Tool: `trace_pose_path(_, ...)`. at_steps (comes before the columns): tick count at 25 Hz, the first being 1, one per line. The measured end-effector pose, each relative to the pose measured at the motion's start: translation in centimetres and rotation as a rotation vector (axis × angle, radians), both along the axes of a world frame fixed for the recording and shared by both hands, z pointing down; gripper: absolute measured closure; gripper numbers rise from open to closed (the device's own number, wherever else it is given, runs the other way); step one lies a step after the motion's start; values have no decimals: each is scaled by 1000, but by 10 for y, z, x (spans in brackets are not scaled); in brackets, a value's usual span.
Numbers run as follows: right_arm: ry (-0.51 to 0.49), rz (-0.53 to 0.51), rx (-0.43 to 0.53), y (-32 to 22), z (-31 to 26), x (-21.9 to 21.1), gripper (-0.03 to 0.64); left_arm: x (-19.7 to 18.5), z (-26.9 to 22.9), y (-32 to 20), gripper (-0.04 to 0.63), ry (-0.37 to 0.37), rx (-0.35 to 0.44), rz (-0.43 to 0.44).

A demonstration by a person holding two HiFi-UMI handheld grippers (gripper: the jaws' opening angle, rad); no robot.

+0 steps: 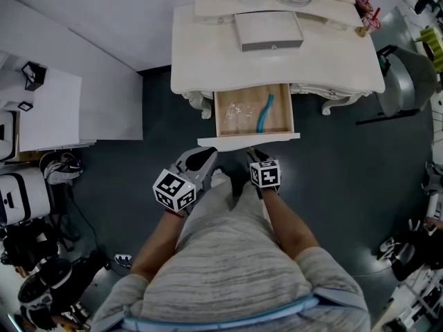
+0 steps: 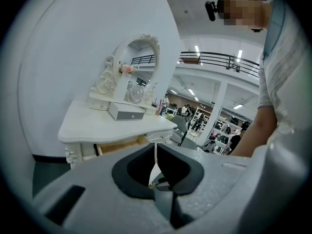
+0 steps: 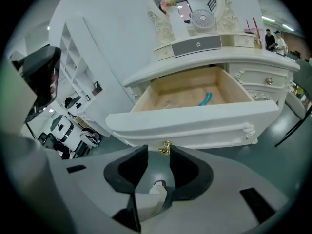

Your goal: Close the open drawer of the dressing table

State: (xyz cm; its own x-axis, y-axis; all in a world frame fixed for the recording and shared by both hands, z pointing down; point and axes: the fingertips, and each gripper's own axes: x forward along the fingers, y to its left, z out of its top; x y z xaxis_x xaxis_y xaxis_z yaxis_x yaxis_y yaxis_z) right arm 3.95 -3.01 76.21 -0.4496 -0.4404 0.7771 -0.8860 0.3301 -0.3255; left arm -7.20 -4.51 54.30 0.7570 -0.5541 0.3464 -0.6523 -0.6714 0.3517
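— Spotting the white-fronted, wood-lined drawer anywhere?
— Yes: pulled right out of the front of the white carved dressing table, at its middle. Holds a curved teal strip and a clear plastic bag.
— And the tongs?
— Finding the right gripper just off the table's drawer front, jaws apart, with the small gold knob at their tips, not clamped. Seeing the left gripper off the table's front too, tips all but together on nothing.
— Anything else?
— Only a flat grey box towards the back of the table's top.
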Motion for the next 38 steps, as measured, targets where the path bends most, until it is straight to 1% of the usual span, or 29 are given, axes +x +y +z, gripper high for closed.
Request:
trace_pose_path(2,-7,20,-23,-3,5,0,515,-2,1,0,577,-2,0,-7)
trace_pose_path(5,9,28,-52,-6,12,1,515,-6,2,2,577,-3,-4,-17)
trace_pose_path(14,108,-4,-117,-11,32,4,516,-16,5,0,577,-6,-13,-43)
trace_pose_path(18,119,-18,-137,-11,34,3,517,-20,5,-3,577,-2,-14,-51)
trace_pose_path(28,143,-37,-141,-18,35,2,517,-24,4,-14,577,4,-6,-63)
trace_pose_path(38,145,-23,-125,-48,34,1,517,-28,4,-18,577,2,-11,-81)
